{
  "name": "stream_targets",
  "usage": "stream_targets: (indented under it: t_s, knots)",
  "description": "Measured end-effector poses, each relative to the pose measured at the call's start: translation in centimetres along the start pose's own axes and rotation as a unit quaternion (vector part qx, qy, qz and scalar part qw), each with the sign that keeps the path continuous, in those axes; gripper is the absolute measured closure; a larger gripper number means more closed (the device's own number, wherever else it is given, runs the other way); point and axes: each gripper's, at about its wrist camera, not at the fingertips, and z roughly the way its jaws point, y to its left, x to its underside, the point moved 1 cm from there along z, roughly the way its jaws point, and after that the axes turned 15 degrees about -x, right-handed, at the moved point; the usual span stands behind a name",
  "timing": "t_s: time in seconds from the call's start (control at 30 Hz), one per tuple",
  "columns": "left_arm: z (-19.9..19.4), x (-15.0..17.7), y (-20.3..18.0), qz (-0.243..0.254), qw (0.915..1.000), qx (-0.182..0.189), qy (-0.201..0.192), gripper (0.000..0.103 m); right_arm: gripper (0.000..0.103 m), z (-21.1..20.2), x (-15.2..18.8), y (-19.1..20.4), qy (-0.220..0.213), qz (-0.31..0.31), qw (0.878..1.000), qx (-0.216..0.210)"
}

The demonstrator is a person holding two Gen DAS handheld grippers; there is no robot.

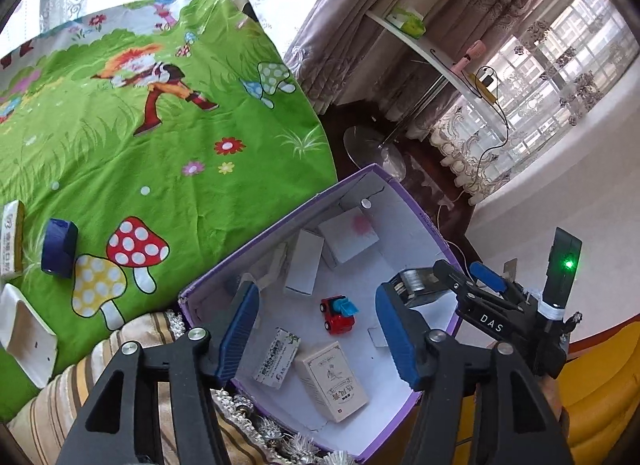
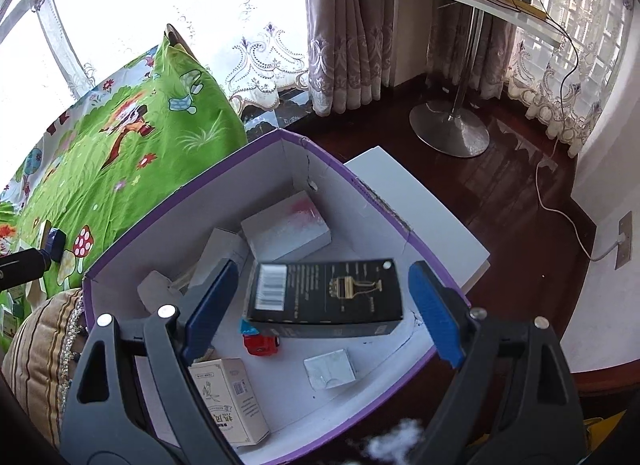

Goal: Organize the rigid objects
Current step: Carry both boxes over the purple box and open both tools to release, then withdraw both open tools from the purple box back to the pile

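Two hand-held grippers being held over the purple box [image 2: 360, 181], left hand-held gripper [image 1: 316, 329] spread and empty above the red toy car [image 1: 338, 315], right hand-held gripper [image 2: 324, 313] spread wide, black carton [image 2: 324, 297] lying between its pads inside the box, untouched.

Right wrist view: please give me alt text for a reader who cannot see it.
The open right gripper hangs over a purple box with white inside walls, a black carton in the gap between its blue fingers, tilted over a red toy car. Several white and cream cartons lie around them in the box, and a green cartoon bedspread lies beyond on the left.
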Motion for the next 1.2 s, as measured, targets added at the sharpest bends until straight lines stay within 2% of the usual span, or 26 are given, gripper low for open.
stream_targets:
  t_s: [0.13,0.3,0.53,0.67,0.97,1.2]
  knots:
    - [-3.0,1.3,0.7,0.036,0.9967,-0.022,-0.069,0.041,0.014,0.1,-0.1,0.0,0.008,0.002,1.0,-0.003]
    - [-6.1,2.9,4.3,0.018,0.994,-0.039,-0.101,0.041,0.014,-0.7,-0.3,0.8,-0.001,-0.005,1.0,-0.01]
    - [-9.2,6.0,10.8,-0.043,0.9901,-0.058,-0.12,0.041,0.014,-1.9,-0.7,3.9,-0.006,-0.027,0.999,-0.036]
    - [-10.7,7.8,14.1,-0.073,0.9859,-0.083,-0.126,0.041,0.014,-2.3,-0.8,6.9,-0.008,-0.046,0.997,-0.062]
    - [-13.3,12.1,23.3,-0.154,0.971,-0.135,-0.124,0.041,0.014,-1.4,-0.2,15.6,0.015,-0.13,0.987,-0.09]
    - [-14.7,15.1,29.0,-0.193,0.9583,-0.18,-0.11,0.041,0.014,-0.6,0.2,20.2,0.033,-0.165,0.978,-0.126]
